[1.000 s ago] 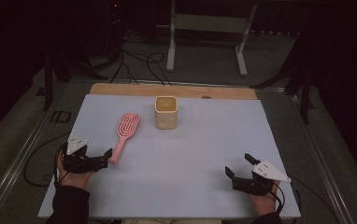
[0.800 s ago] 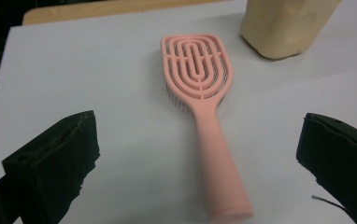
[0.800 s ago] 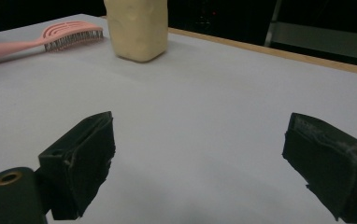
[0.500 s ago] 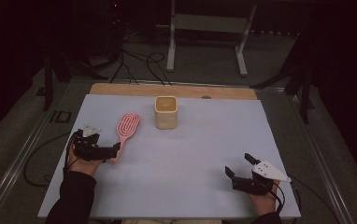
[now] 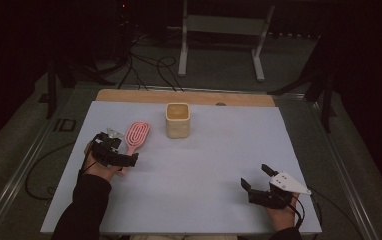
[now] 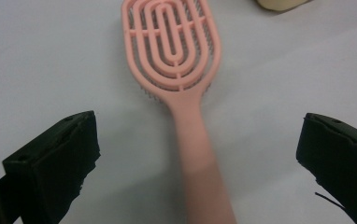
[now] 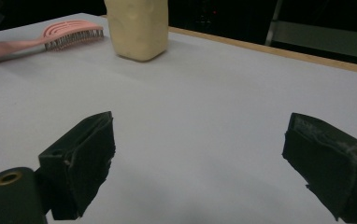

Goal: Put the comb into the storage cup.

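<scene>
Left tongs (image 5: pixel 124 159) had travelled up the table over the last second, from the near left edge toward eleven o'clock, until they sat over the handle of the pink hairbrush (image 5: pixel 134 138). Their jaws stood wide apart, one on each side of the handle, not touching it; the left gripper view showed the hairbrush (image 6: pixel 179 88) lying with its bristles down on the white table (image 6: pixel 36 56), handle running toward the camera between the two black blocks. I took that to mean the grab was about to happen: the jaws were lined up and only needed to drop and close.

Right tongs (image 5: pixel 259 184) had not shifted at all. They rested at about five o'clock near the front edge, jaws also spread and holding nothing, well apart from everything else.

The cream cup (image 5: pixel 178 120) stood upright just past the brush head, toward one o'clock from it, so the brush probably belonged in there, though that was my guess.

Some things I could not make out. From above, the left hand (image 5: pixel 99 165) covered the lower end of the handle. The handle's tip ran off the bottom of the left gripper view, blurred, and how high the jaws hung above the table was unclear. The cup's inside was too dim to judge.
</scene>
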Demonstrator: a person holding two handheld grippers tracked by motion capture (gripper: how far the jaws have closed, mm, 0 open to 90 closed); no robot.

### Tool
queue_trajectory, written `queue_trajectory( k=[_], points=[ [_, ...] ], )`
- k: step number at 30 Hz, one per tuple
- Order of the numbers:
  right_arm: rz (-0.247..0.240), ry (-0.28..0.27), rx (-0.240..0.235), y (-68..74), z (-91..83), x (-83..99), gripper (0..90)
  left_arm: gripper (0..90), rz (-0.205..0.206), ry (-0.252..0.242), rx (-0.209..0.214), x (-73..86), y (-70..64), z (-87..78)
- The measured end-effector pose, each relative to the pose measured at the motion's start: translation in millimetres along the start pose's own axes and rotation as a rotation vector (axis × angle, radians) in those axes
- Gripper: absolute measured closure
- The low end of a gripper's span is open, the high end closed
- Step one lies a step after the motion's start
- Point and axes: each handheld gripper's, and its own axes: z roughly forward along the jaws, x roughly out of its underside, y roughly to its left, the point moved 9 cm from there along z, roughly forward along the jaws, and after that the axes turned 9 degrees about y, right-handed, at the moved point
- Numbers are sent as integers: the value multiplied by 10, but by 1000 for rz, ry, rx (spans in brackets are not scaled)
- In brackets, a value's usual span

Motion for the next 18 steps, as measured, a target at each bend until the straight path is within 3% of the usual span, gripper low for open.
queue_trajectory(
  k=[6, 18],
  points=[
    [-4, -1, 1, 0, 7, 0, 92, 18, -7, 52, -22, -26, 54, 80],
    [-4, 0, 0, 0, 9, -1, 92, 38, -15, 147, -20, -56, 62, 227]
  ],
)
